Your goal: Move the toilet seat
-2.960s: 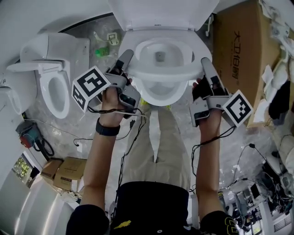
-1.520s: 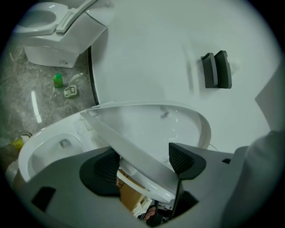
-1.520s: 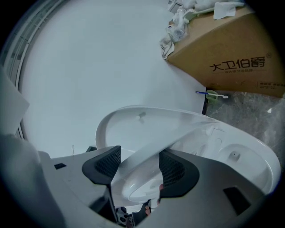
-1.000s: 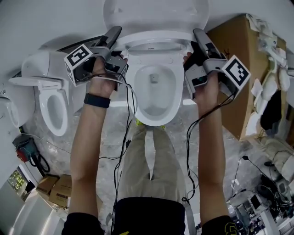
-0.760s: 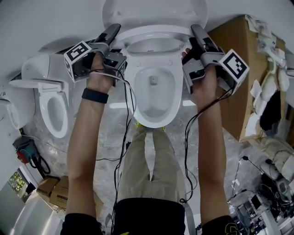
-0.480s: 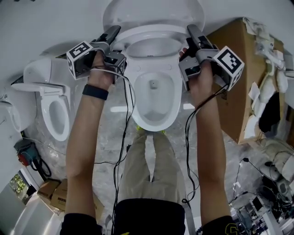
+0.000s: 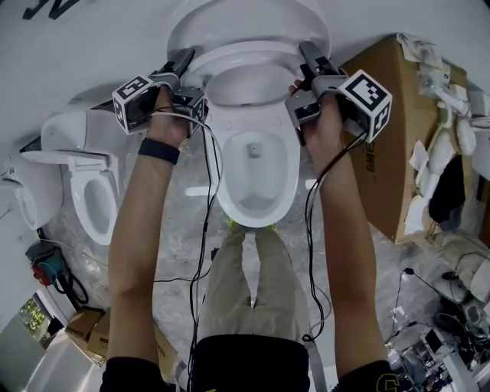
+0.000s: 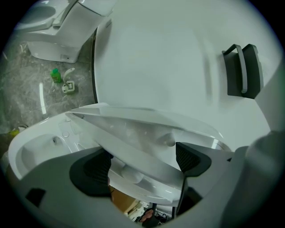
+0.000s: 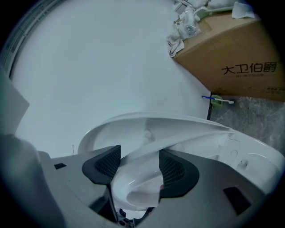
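At the far left a second toilet (image 7: 86,191) stands on the marbled floor, lid up. Just right of it the left gripper (image 8: 142,161) reaches up to the left side of the seat (image 7: 253,52). Its jaws are opening, spread wide with the seat's rim running slantwise between the pads (image 8: 94,168). Whether either pad touches the rim is hard to tell from the left gripper view. A green bottle (image 8: 55,75) stands on the floor behind that toilet.

The seat is lifted well clear of the bowl (image 7: 222,164) and tilted steeply up on its hinge. It lies close to the lid (image 7: 249,19), which stands upright against the white wall. The bowl below is open.

On the seat's right side, the right gripper (image 9: 139,171) pinches the rim, a dark ribbed pad on each face of it. Both grippers are at about the same height, one on each side of the seat. Right of them stands a tall cardboard box (image 7: 398,130), with rags piled on top.
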Tool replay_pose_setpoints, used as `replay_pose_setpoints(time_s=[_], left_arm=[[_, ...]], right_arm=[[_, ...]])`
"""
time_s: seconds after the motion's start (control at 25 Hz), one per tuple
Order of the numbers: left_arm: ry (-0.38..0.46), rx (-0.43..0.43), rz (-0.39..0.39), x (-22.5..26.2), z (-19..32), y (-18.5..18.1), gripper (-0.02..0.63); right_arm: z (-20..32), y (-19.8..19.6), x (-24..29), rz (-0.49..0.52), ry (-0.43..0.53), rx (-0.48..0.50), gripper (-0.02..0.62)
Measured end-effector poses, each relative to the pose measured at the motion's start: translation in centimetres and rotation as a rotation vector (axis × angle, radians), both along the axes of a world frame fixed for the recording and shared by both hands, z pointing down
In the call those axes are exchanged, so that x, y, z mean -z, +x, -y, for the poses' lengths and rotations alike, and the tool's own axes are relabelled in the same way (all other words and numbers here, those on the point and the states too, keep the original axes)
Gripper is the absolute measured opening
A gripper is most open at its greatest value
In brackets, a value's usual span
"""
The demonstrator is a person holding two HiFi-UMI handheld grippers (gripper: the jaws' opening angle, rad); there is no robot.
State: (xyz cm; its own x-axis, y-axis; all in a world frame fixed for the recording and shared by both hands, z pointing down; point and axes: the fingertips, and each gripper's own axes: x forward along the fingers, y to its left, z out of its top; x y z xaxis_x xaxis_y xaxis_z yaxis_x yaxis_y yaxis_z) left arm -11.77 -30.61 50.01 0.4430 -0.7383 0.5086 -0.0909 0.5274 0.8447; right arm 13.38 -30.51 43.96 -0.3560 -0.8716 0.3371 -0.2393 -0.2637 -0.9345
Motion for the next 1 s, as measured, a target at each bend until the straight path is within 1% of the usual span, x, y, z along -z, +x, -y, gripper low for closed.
replay_pose_setpoints(time_s=[0.16,0.32,0.44,0.52,0.64,0.72,0.8,0.92,0.96,1.0], left_arm=[[0.008,0.007,0.002,-0.3,0.5,-0.1,0.463],[0.008,-0.007,-0.009,0.0,0.6,0.0,0.462],[0.013,0.007,-0.024,0.3,0.0,-0.5,0.460],[0.045,0.007,-0.044,1.1,-0.4,-0.6,0.456],[0.110,-0.003,-0.101,3.4,-1.6,0.0,0.456],[0.149,0.011,-0.142,5.5,-2.9,-0.1,0.456],[0.172,0.029,-0.170,7.4,-4.6,0.1,0.456],[0.195,0.006,-0.155,9.8,-7.0,0.4,0.456],[0.210,-0.014,-0.138,10.8,-7.9,0.7,0.456],[0.224,-0.045,-0.110,11.9,-8.9,1.0,0.454]], right_arm=[[0.4,0.0,0.0,-0.006,0.001,0.000,0.291],[0.5,-0.1,0.2,-0.007,0.009,-0.006,0.291],[0.4,-0.5,0.0,0.008,-0.011,0.007,0.291],[0.5,-0.5,0.1,0.024,-0.028,0.018,0.291],[0.4,-0.4,0.2,0.057,-0.028,0.061,0.291],[-0.3,-0.3,0.3,0.069,0.000,0.094,0.291],[-1.4,-0.1,1.1,0.055,0.039,0.099,0.284],[-3.8,-0.7,3.4,0.078,0.081,0.098,0.281],[-4.8,-1.2,4.5,0.077,0.093,0.109,0.269],[-6.1,-1.8,5.7,0.054,0.103,0.127,0.245]])
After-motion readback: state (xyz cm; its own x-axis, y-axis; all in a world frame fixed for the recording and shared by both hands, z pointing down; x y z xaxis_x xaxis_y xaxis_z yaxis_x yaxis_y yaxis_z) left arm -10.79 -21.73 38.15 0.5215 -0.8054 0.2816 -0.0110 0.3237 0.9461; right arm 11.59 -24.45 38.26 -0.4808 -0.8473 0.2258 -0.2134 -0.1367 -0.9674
